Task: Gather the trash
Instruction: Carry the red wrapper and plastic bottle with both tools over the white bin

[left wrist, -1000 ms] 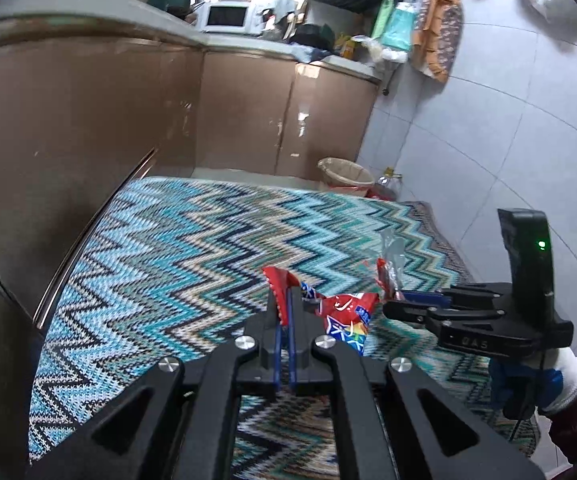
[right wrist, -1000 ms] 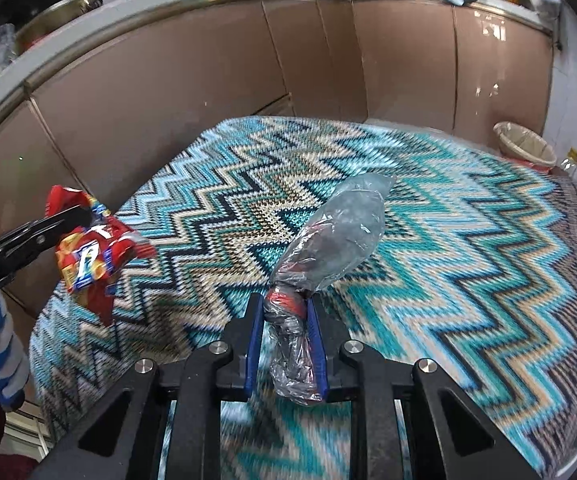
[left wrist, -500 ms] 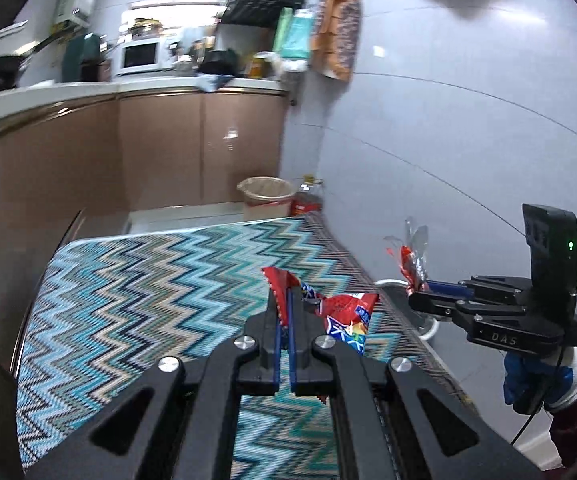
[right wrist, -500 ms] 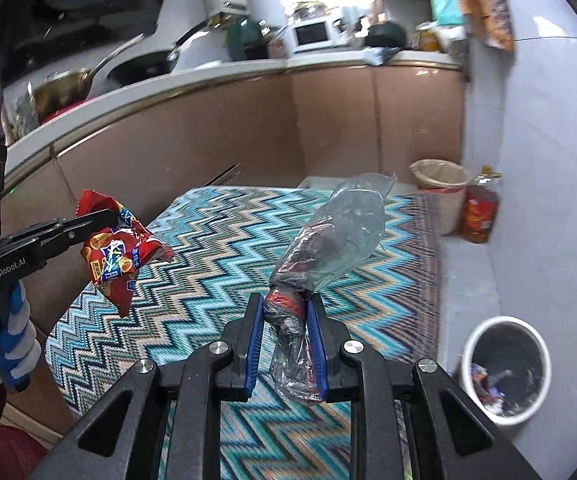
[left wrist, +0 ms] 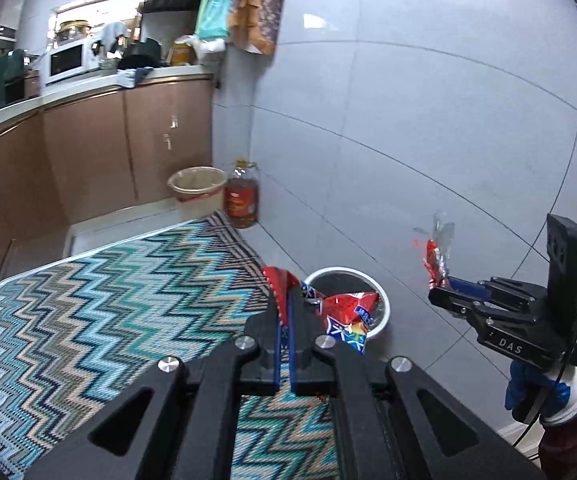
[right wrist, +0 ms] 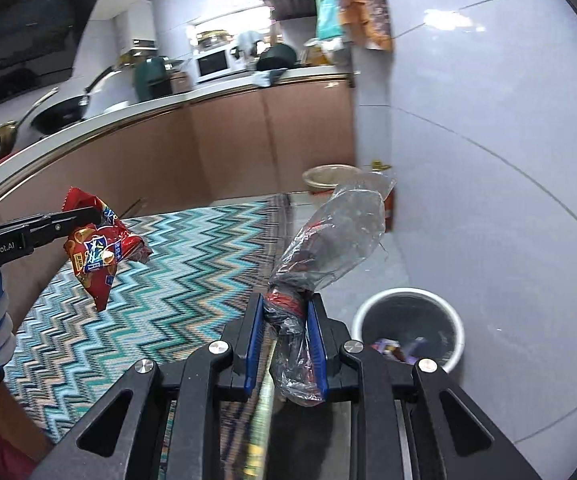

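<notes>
Over a zigzag rug (left wrist: 100, 312), two tongs each clamp one wrapper beside one bin (right wrist: 408, 322).

Red snack bag (right wrist: 100, 248); teal zigzag rug (left wrist: 88, 312); white bin (right wrist: 408, 330).

The left tongs (left wrist: 284, 312) are clamped tight, their 2 blue-lined fingers almost touching. The right tongs (right wrist: 284, 320) are closed too, with a wider gap between the pads. Both point forward, level, side by side, each gripped by a blue-and-white gloved hand (left wrist: 536, 388).
</notes>
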A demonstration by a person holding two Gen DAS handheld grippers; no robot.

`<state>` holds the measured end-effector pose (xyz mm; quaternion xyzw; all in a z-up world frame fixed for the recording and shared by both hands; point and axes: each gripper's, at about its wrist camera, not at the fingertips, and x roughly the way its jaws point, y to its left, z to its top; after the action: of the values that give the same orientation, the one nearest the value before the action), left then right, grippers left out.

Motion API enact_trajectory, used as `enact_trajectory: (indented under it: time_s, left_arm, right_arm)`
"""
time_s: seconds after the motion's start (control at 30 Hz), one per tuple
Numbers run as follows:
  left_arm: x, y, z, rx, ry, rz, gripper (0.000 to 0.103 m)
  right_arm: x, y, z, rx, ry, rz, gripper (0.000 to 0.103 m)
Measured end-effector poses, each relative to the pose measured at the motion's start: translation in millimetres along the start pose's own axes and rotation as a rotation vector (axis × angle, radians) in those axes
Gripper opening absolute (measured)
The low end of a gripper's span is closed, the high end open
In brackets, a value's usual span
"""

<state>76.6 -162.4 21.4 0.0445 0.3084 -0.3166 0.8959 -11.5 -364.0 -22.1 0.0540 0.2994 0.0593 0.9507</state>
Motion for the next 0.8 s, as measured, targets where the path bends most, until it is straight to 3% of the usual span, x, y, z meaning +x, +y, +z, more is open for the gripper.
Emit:
enact_trajectory:
  time_s: [0.23,0.8]
  left_arm:
    - [27.0,-17.5,3.5,0.028,0.048,-0.010,0.002]
    - [77.9,-45.8,22.6,0.091,0.107,-0.035,0.002]
  right_arm:
    - [-3.6,-15.1,-9.4,0.007,-0.005,-0.058,0.020]
    - [10.5,-61.6,-15.5,0.026,0.010,-0.104,0.020]
